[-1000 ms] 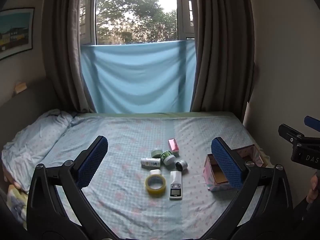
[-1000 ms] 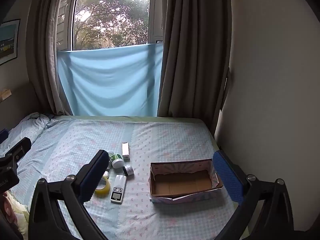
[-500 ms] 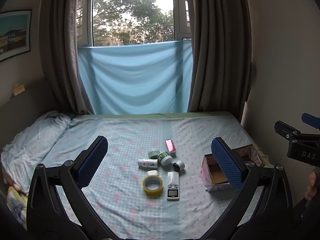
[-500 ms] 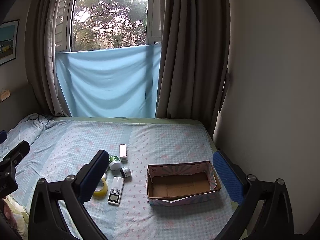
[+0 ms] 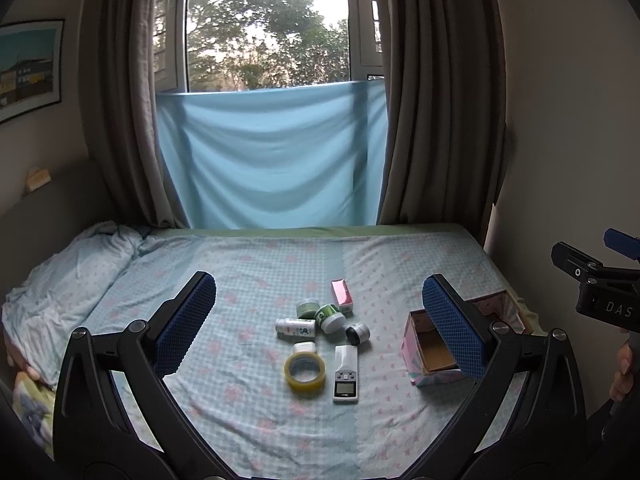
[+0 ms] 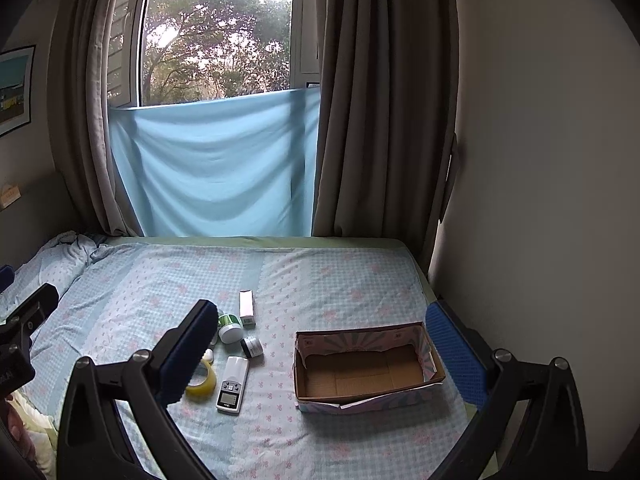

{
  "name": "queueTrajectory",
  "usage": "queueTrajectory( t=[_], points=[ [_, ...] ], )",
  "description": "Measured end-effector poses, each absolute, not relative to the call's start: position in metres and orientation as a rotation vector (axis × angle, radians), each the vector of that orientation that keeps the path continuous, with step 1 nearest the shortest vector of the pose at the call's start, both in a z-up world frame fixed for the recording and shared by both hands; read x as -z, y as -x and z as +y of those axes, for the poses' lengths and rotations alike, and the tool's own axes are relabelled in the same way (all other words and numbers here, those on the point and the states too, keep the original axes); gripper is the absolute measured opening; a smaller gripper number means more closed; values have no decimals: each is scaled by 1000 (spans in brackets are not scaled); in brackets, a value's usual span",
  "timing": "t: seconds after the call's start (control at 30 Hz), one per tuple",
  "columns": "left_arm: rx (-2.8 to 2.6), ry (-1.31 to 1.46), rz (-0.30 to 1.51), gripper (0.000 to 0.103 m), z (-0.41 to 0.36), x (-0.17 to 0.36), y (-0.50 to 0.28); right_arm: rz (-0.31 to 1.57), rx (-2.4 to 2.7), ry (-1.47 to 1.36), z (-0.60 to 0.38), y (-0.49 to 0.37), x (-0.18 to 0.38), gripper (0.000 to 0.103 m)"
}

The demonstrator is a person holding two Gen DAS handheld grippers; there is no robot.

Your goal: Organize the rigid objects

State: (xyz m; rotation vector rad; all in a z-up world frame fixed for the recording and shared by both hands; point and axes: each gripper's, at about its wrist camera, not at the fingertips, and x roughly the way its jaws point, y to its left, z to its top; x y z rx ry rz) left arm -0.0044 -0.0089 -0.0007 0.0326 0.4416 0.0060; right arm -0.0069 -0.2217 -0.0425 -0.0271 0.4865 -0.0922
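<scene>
A cluster of small objects lies on the bed: a yellow tape roll (image 5: 304, 371), a white digital scale (image 5: 345, 373), a white bottle on its side (image 5: 296, 327), a green-lidded jar (image 5: 329, 318), a small black jar (image 5: 357, 333) and a pink box (image 5: 342, 297). To their right stands an empty pink patterned cardboard box (image 6: 366, 366). My left gripper (image 5: 318, 324) hangs open above the cluster, holding nothing. My right gripper (image 6: 324, 354) is open too, above the scale (image 6: 233, 384) and the cardboard box. The tape roll (image 6: 199, 382) is partly hidden behind its left finger.
The bed (image 5: 248, 268) has a light blue patterned sheet, with rumpled bedding (image 5: 64, 276) at the left. A wall (image 6: 540, 200) runs along the bed's right edge. Curtains and a blue cloth (image 5: 272, 156) cover the window behind. A person's hand (image 5: 622, 368) shows at the right.
Both grippers have drawn back and lifted a little, so the objects and the cardboard box sit slightly lower and smaller in view. Both stayed open.
</scene>
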Motion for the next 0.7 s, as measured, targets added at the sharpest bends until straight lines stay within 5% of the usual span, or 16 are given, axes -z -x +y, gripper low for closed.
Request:
queueTrajectory(
  t=[0.7],
  points=[
    [5,-27,442,102,-9,-1,3,471,94,25,-221,4,43,103]
  ],
)
